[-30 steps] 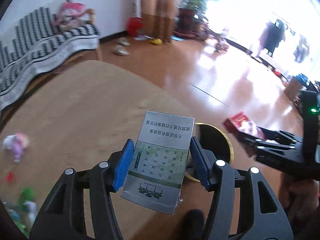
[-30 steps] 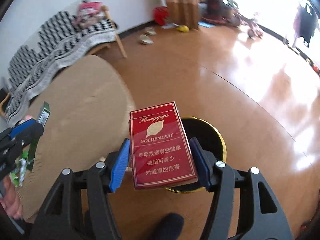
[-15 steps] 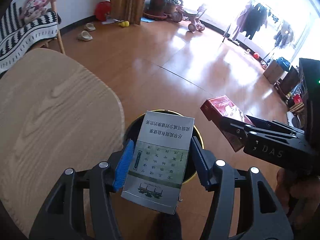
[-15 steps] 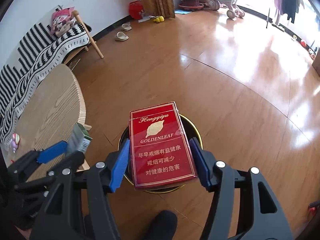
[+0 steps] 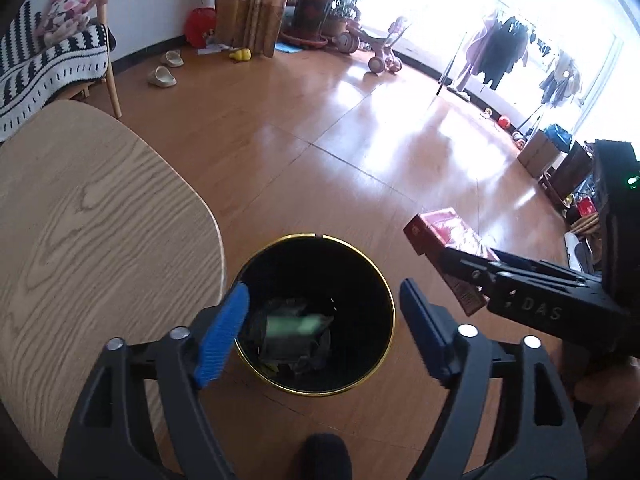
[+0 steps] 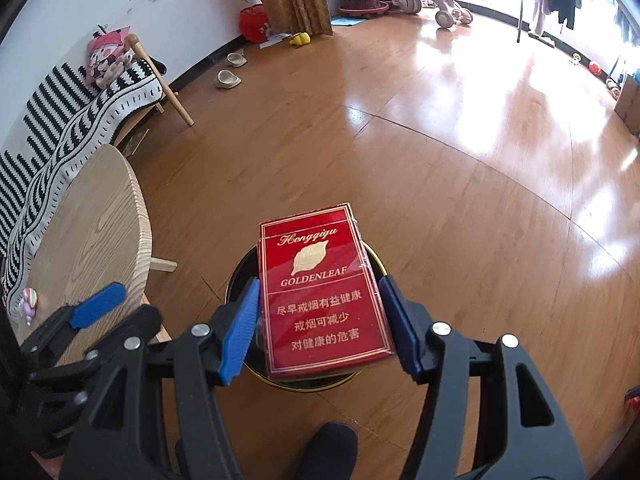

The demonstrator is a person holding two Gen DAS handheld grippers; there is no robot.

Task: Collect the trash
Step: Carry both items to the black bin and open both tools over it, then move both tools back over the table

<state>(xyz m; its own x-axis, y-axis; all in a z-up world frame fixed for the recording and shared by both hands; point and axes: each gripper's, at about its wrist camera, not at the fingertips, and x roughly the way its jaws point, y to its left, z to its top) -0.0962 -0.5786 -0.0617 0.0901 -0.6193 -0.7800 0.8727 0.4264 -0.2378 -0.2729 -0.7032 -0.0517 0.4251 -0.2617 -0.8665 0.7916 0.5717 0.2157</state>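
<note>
A black trash bin with a gold rim (image 5: 384, 280) stands on the wood floor beside the table. My left gripper (image 5: 324, 328) is open and empty above the bin. The green-and-white cigarette pack (image 5: 294, 325) is a blur inside the bin, among other trash. My right gripper (image 6: 320, 320) is shut on a red cigarette pack (image 6: 320, 292) and holds it over the bin (image 6: 240, 268). The red pack also shows in the left wrist view (image 5: 444, 232), to the right of the bin.
A light wooden round table (image 5: 88, 216) stands left of the bin, with a small pink toy (image 6: 30, 300) on it. A striped-blanket bench (image 6: 72, 108), slippers (image 5: 162, 78), plants and a clothes rack stand farther off. A dark shoe (image 5: 326, 456) is at the bottom.
My left gripper has opened and let go of the green-and-white pack, which has dropped into the bin. My right gripper has moved over the bin with the red pack.
</note>
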